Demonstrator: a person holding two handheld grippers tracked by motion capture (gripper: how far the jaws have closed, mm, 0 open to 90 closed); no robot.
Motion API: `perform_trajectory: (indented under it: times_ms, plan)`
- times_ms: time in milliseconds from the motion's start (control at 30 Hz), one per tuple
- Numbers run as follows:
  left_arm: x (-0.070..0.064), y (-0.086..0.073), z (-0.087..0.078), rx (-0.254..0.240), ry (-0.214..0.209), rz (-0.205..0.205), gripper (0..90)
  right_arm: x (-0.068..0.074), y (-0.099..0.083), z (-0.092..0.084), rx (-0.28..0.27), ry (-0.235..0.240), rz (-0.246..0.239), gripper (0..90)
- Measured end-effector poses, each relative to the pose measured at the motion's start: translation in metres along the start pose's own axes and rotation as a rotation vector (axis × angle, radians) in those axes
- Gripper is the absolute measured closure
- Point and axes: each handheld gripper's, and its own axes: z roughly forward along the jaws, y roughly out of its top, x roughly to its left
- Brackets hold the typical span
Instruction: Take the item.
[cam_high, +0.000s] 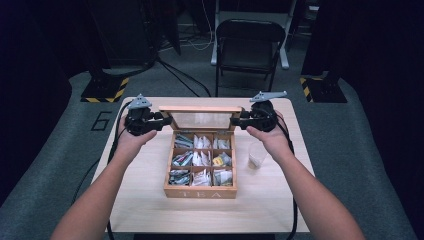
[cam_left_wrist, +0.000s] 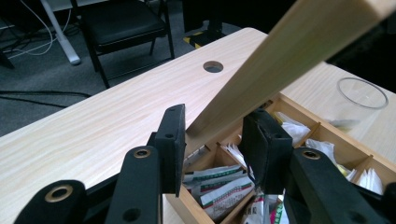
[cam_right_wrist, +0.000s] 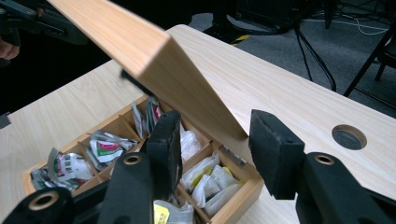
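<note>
Three cameras, one shared wooden tea box

The high view looks forward and down over the light wooden table (cam_high: 150, 200); both gripper views sit close, facing the raised wooden-framed lid (cam_left_wrist: 299, 51) from opposite ends.

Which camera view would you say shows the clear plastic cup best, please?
The high view: the clear plastic cup stands whole and upright on the table, right of the tea box. The left gripper view catches just its rim past the raised lid.

Black folding chair (cam_high: 248, 46) on grey floor (cam_high: 60, 150) (cables, perhaps carpet).
</note>
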Motion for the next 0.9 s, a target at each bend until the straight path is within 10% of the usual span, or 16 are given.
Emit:
perform_trajectory:
  times_ms: [900]
  plan:
    - [-0.014,-0.027,-0.011,0.008,-0.037,-0.005,58.5,0.031,-0.023,-0.035,-0.017,0.050,-0.067,57.3]
